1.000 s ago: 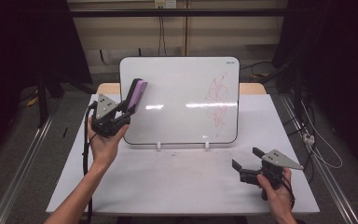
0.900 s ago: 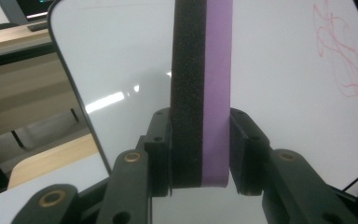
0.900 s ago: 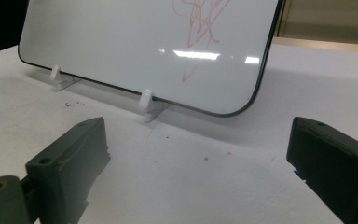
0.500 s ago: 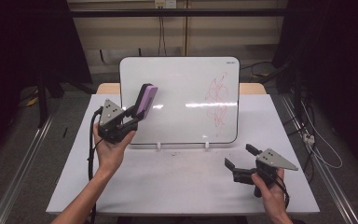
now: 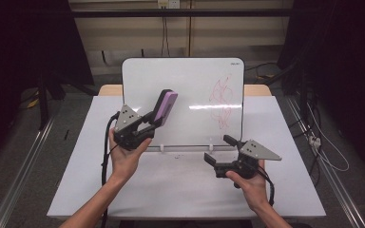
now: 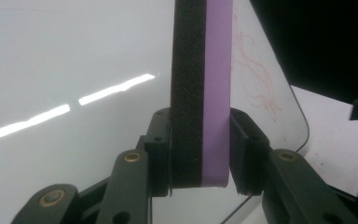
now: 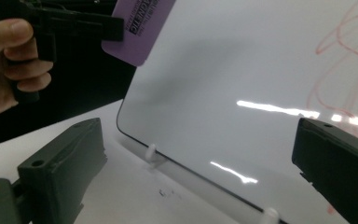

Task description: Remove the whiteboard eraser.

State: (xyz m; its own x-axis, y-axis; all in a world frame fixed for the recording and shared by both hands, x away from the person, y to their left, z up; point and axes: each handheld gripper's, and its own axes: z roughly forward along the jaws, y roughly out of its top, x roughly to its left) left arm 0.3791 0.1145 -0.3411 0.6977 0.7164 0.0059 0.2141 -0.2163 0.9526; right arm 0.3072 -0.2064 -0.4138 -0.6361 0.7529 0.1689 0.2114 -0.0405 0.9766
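A whiteboard (image 5: 190, 90) stands upright at the table's back, with red scribbles (image 5: 222, 100) on its right half. My left gripper (image 5: 153, 118) is shut on a purple eraser (image 5: 164, 106) with a black felt side, held up in front of the board's left half. In the left gripper view the eraser (image 6: 200, 93) stands upright between the jaws, the scribbles (image 6: 256, 79) off to its right. My right gripper (image 5: 221, 149) hovers open and holds nothing, low near the board's bottom edge. The right gripper view shows the board (image 7: 261, 84) and the eraser (image 7: 140, 28) at upper left.
The white table (image 5: 180, 190) stretches in front of the board. Small white feet (image 5: 162, 148) hold the board's lower edge. A wooden surface (image 5: 256, 90) sits behind it. Cables (image 5: 323, 137) trail on the floor to the right, metal rails (image 5: 24, 166) on the left.
My left gripper has carried the eraser to the right along the board. My right gripper has moved left and forward toward the board's lower edge.
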